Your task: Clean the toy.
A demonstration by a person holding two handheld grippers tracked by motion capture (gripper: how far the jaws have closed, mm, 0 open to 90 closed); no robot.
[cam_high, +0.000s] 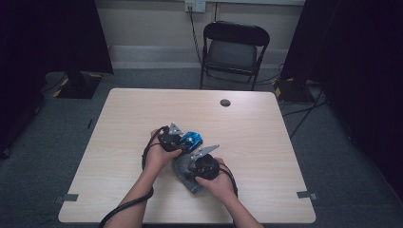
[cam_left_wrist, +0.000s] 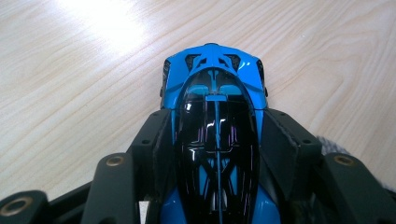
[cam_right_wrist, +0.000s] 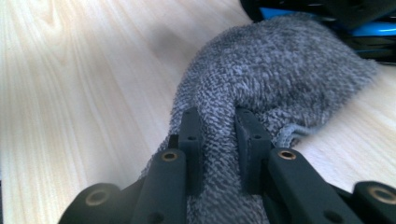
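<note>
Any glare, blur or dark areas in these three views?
High view: dim, sides of the room nearly black, table evenly lit. Left gripper view: bright glare patch on the wood, reflections on the blue toy car. Right gripper view: grey cloth sharp, far top edge soft.

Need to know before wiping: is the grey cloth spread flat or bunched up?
Bunched. The grey cloth rises in a fold pinched between the right gripper jaws and humps up toward the blue toy car.
</note>
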